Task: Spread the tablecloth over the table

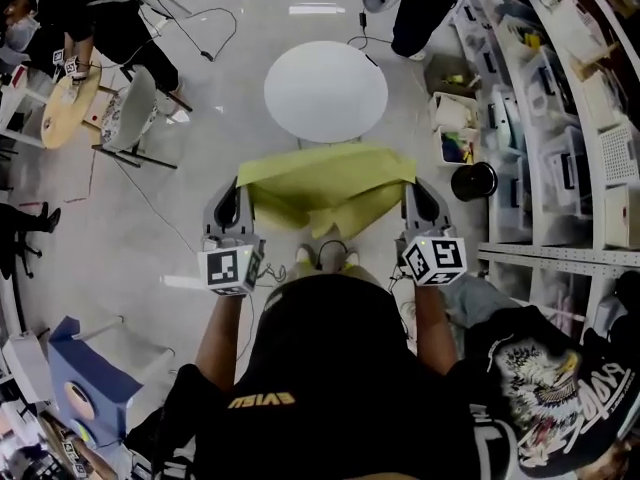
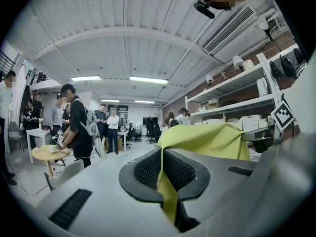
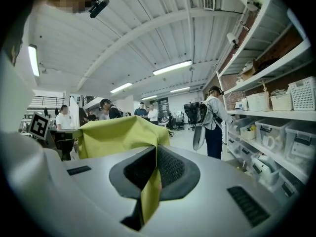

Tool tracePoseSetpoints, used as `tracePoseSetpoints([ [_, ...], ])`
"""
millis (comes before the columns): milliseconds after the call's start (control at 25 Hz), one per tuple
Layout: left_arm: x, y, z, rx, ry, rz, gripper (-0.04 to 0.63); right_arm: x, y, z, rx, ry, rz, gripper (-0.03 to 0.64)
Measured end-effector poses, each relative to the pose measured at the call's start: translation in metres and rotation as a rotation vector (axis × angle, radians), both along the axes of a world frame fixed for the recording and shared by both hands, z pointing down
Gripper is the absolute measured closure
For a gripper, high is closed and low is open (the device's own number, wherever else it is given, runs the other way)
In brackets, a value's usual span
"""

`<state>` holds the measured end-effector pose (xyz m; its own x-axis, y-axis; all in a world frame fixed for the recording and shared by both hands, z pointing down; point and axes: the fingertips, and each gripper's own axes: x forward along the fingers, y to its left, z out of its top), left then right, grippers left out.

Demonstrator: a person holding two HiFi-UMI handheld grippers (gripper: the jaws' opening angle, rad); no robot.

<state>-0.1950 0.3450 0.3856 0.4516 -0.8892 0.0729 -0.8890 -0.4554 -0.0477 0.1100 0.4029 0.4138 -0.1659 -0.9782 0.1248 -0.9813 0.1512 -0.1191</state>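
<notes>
The person is holding the yellow-green tablecloth (image 1: 330, 183) up in the air between both hands, on the near side of the round white desk (image 1: 325, 90). The left gripper (image 1: 238, 193) is pinching one corner of the cloth's top edge. In the left gripper view its fingers (image 2: 148, 169) are clenching tight on a fold of the fabric, which is running up through them and billowing out beyond. The right gripper (image 1: 414, 190) is doing the same at the other corner, its fingers (image 3: 170, 167) squeezing a strip of cloth that is hanging down between them. Both are pointing roughly level toward the desk.

Between the two grips the top edge is stretching fairly straight. Below it the cloth is sagging in loose, doubled folds, so it is only partly opening out. Its far edge is appearing close to the desk's near rim from the head view, but none of it is lying on the desk, whose top is showing bare and white.

So the task seems to be at an early stage: the cloth is picked up and gripped at two corners. Carrying it over the desk, shaking the folds open, laying it flat and letting go are all waiting to be done.
</notes>
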Motion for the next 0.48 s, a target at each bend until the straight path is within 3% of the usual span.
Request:
tracePoseSetpoints([
  [480, 0.001, 0.029, 0.003, -0.007, -0.025, -0.009, 0.575, 0.027, 0.031, -0.007, 0.008, 0.031, 0.033, 0.609],
])
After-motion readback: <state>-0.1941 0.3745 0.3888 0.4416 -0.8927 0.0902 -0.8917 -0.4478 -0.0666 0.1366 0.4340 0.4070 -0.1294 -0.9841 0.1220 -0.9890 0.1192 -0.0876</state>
